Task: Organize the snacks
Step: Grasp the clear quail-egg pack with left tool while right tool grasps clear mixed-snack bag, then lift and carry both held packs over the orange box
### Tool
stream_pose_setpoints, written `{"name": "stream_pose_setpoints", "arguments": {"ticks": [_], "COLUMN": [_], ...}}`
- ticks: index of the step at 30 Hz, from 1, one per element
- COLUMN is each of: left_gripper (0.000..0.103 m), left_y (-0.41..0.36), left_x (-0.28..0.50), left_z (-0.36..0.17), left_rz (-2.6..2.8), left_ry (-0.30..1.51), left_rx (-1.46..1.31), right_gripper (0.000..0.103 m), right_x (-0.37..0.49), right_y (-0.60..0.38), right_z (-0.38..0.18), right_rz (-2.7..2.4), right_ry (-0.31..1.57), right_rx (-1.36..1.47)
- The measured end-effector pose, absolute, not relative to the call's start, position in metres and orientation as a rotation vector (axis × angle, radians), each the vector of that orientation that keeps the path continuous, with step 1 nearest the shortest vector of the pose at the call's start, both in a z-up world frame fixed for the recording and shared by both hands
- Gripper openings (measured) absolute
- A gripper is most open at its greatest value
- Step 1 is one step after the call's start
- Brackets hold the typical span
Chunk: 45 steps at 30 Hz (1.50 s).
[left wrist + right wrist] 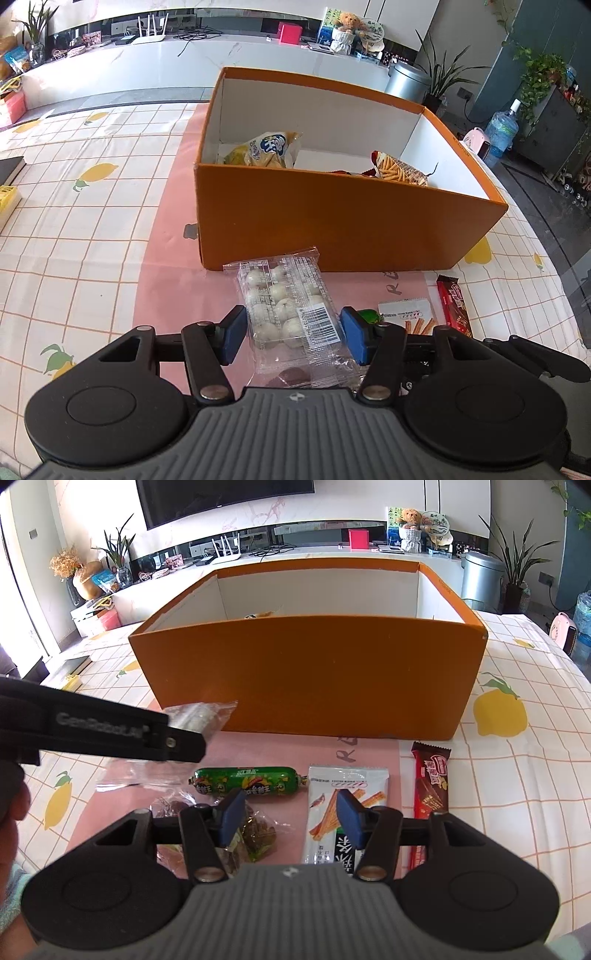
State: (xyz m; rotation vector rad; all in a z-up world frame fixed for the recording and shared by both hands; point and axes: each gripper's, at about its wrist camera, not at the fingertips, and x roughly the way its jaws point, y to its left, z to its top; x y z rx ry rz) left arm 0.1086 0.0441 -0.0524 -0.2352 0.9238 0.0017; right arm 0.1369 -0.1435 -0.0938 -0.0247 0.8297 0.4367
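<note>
This is a home living room. A large dark television [225,498] hangs on a marble-look wall above a long white media console [295,554], which carries a white router [227,550] with upright antennas, a red box [359,539], and a teddy bear [411,518] sitting in a white pot. Potted plants [513,554] stand at the sides, with a lidded metal bin [482,576] beside one and a water jug [501,131] on the floor. The bench wears a cheerful lemon-print checked cloth [517,738] with an orange storage box [306,672] and snacks on it, all quite domestic.
</note>
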Motion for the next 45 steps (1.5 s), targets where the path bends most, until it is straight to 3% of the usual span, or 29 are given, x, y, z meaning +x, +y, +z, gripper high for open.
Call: {"name": "stream_pose_setpoints", "arguments": {"ticks": [2, 8, 16, 19, 21, 28, 30, 45], "left_gripper": [0.063, 0.063, 0.063, 0.063, 0.063, 0.063, 0.063, 0.063], "left_y": [0.051, 0.070, 0.075, 0.073, 0.073, 0.074, 0.074, 0.069], "left_x": [0.102, 0.087, 0.081, 0.081, 0.080, 0.080, 0.080, 0.073], "left_z": [-0.049, -0.050, -0.058, -0.061, -0.062, -0.067, -0.067, -0.055], "left_rz": [0.010, 0.056, 0.043, 0.031, 0.025, 0.015, 0.013, 0.009], "left_ry": [0.914, 0.924, 0.943, 0.944, 0.946, 0.958, 0.960, 0.926], "left_rx": [-0.243, -0.251, -0.265, -0.270, -0.272, -0.278, -0.280, -0.279], "right_gripper": [0.062, 0.069, 0.068, 0.066, 0.059, 0.055, 0.043, 0.036], "right_x": [0.134, 0.127, 0.131, 0.131, 0.130, 0.126, 0.123, 0.114], "right_y": [-0.144, -0.138, -0.117, -0.111, -0.108, -0.104, -0.103, -0.123], "right_z": [-0.091, -0.089, -0.096, -0.102, -0.108, -0.115, -0.116, -0.101], "right_rz": [0.444, 0.472, 0.428, 0.414, 0.407, 0.405, 0.402, 0.399], "right_ry": [0.826, 0.913, 1.059, 1.092, 1.117, 1.129, 1.117, 1.056], "right_rx": [-0.007, 0.045, 0.043, 0.020, 0.009, -0.043, -0.062, -0.037]}}
